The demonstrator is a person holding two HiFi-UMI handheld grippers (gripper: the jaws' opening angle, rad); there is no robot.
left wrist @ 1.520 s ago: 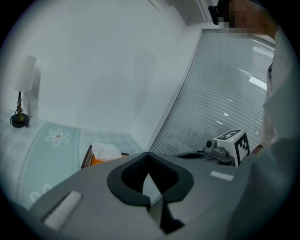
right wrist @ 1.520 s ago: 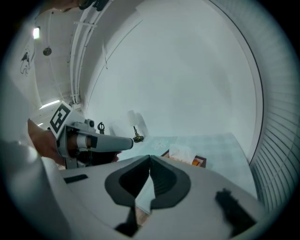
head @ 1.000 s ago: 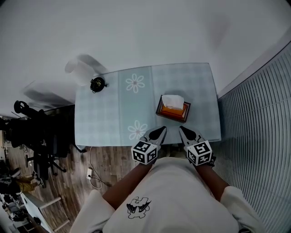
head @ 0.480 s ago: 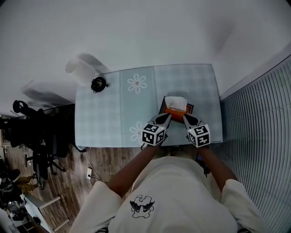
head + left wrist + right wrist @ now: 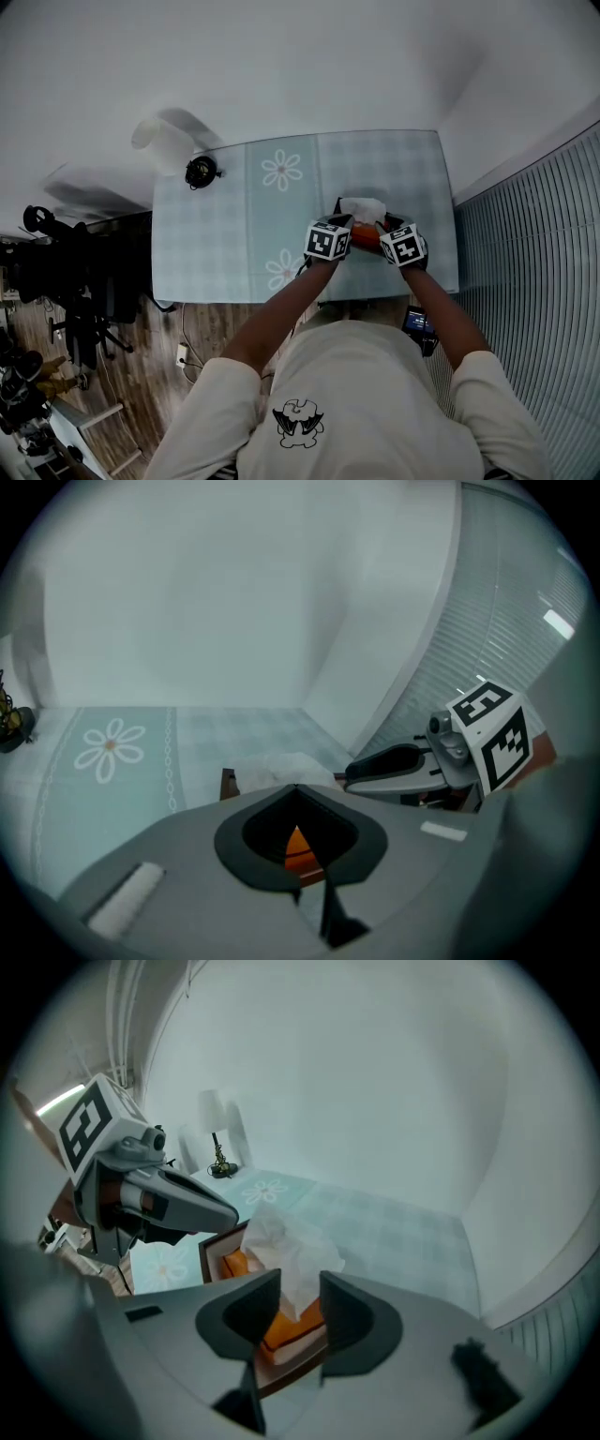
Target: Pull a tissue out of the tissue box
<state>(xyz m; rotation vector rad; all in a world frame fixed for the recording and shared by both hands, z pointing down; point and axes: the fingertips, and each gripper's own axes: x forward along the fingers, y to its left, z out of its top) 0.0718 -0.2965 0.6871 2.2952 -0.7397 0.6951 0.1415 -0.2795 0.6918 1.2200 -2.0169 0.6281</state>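
Observation:
An orange tissue box (image 5: 367, 234) in a dark wooden holder stands on the table's right half, with a white tissue (image 5: 362, 208) sticking up from it. My left gripper (image 5: 342, 231) hovers at the box's near left side. In the left gripper view its jaws (image 5: 295, 787) are shut and empty, and the orange box (image 5: 296, 847) shows below them. My right gripper (image 5: 387, 231) is at the near right side. Its jaws (image 5: 300, 1281) are opening, and the tissue (image 5: 289, 1252) stands in the gap just beyond them, untouched by the pads.
The table (image 5: 234, 234) has a pale blue checked cloth with white flower prints. A small dark lamp-like ornament (image 5: 200, 172) stands at its far left corner. A white wall lies behind the table and a ribbed panel (image 5: 534, 262) runs along the right. Dark chairs (image 5: 66, 272) stand left.
Both grippers moved away from my body and down, from the table's near edge to either side of the tissue box.

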